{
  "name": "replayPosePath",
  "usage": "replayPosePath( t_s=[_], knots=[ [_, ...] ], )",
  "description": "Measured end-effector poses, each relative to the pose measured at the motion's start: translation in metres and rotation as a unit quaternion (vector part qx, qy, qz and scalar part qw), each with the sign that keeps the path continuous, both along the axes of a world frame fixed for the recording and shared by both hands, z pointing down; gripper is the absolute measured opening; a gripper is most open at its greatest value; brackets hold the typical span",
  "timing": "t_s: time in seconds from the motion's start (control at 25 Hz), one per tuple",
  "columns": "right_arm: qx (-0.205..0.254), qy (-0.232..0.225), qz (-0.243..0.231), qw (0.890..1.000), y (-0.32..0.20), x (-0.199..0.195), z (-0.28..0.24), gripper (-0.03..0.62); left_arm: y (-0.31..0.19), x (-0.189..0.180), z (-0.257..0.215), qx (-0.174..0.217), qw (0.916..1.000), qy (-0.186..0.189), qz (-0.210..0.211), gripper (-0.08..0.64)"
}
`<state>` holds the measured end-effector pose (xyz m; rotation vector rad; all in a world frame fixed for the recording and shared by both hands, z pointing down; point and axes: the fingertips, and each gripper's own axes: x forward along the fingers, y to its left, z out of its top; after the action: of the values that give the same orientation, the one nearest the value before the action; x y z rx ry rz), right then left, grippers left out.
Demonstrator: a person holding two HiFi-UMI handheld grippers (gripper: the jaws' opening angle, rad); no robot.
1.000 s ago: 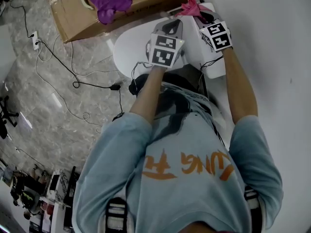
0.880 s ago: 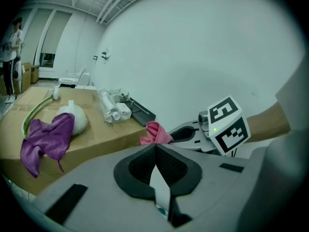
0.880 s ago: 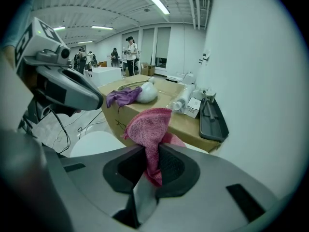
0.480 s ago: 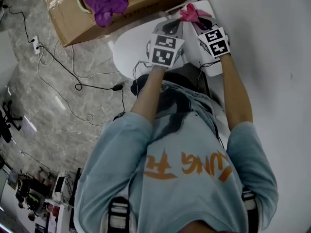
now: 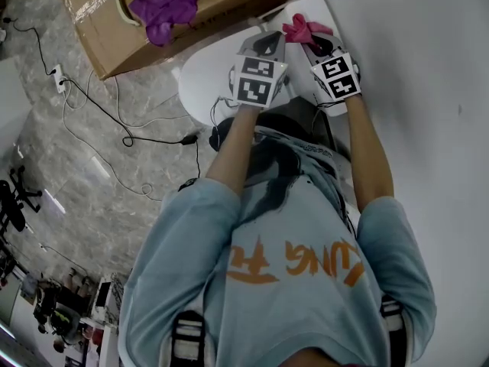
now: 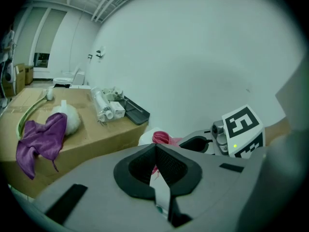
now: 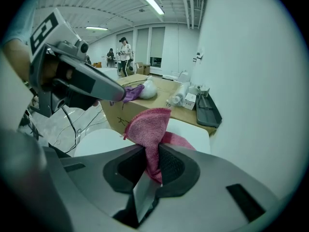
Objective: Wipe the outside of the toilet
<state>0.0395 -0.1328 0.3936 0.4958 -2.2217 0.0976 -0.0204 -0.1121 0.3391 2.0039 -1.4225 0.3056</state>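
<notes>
Pink cloth (image 7: 149,129) pinched in right gripper (image 7: 153,164), jaws clamped on its lower fold, the rest standing up above them. Held over white toilet (image 5: 200,82) at upper centre of the head view, close to the wall (image 5: 428,67) at right. Left gripper (image 6: 155,163) just beside, to the left of the right one, jaws pressed together with nothing between. Hovers over the toilet, possibly touching it; hard to tell from above. Cardboard box (image 5: 107,33) at upper left, just beyond the toilet, with purple cloth (image 5: 164,10) draped on top. Black cables (image 5: 114,125) strewn across grey floor (image 5: 69,174) at left.
</notes>
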Motion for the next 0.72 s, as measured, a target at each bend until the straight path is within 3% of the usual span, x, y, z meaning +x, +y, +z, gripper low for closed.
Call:
replayPosePath(
  t_s=[0.72],
  knots=[
    [0.005,0.007,-0.030,1.000,0.043,0.020,0.000,0.077,0.015,0.023,0.000,-0.004,0.9997,-0.004,0.025,0.020]
  ],
)
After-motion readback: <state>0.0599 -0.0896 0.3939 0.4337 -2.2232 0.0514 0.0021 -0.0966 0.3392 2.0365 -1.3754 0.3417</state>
